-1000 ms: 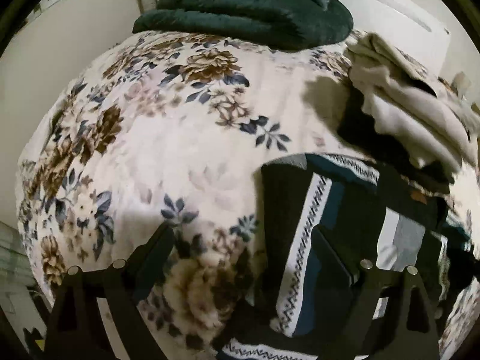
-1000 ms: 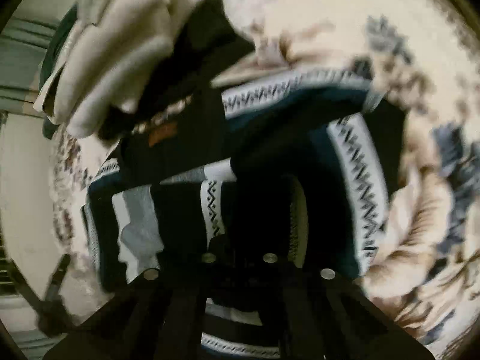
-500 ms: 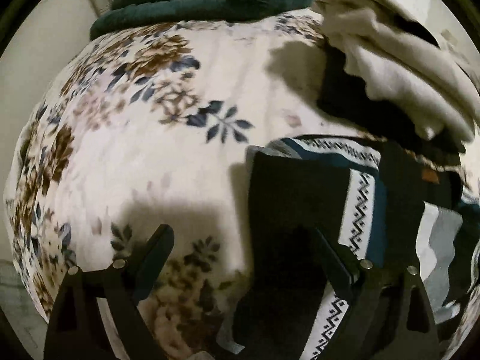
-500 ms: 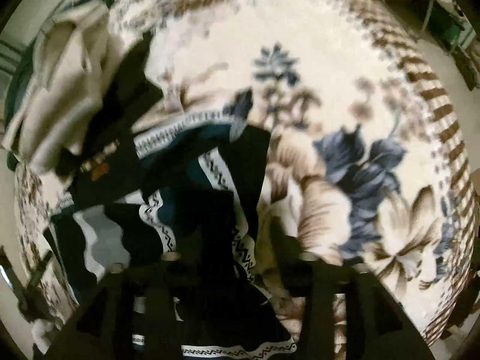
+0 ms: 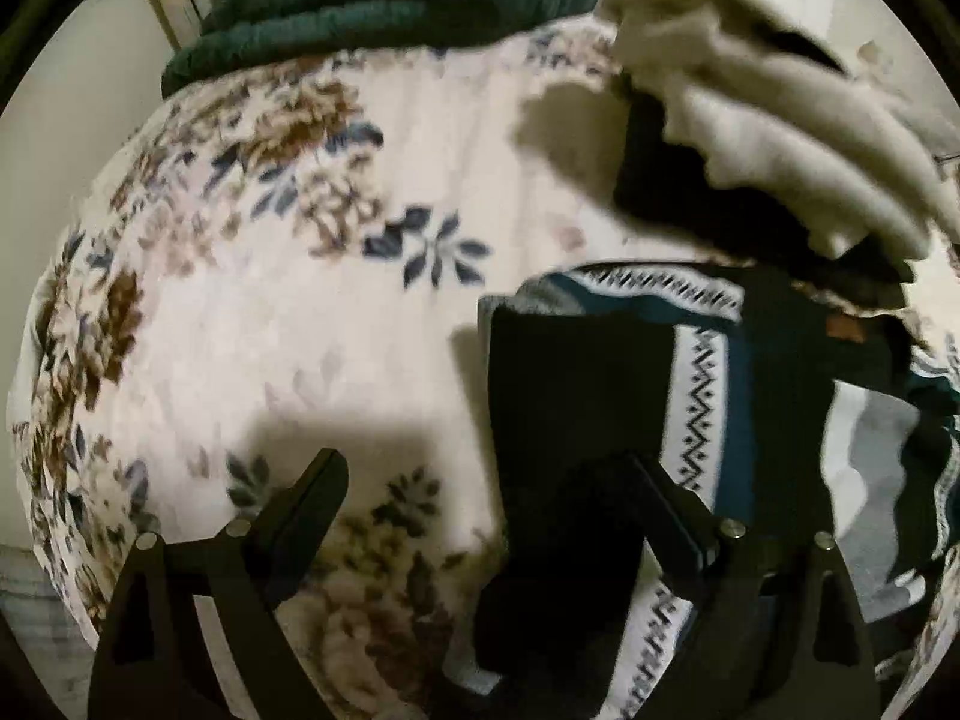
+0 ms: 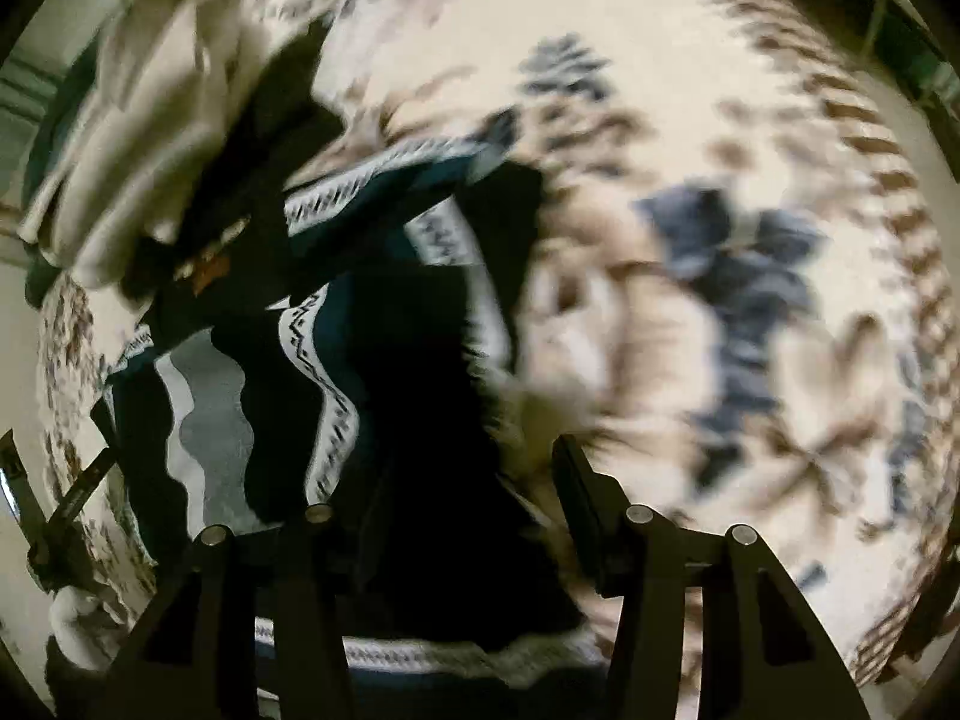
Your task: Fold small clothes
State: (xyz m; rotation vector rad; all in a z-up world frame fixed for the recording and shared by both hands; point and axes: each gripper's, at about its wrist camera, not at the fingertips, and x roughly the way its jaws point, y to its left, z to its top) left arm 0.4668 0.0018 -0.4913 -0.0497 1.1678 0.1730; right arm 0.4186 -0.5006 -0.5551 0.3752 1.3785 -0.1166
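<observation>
A small dark garment with white zigzag-patterned bands, teal stripes and a grey panel lies on the floral blanket; it also shows in the right wrist view, blurred. My left gripper is open, its right finger over the garment's dark left part, its left finger over the blanket. My right gripper is open, with the garment's dark fabric between and under its fingers.
A pile of beige and black clothes lies behind the garment, also seen in the right wrist view. A dark green folded blanket sits at the far edge. The bed's edge curves at the right.
The right gripper went from shut to open and swung rightward over the garment. The left view shifted forward and right, and the garment's left part now lies folded over.
</observation>
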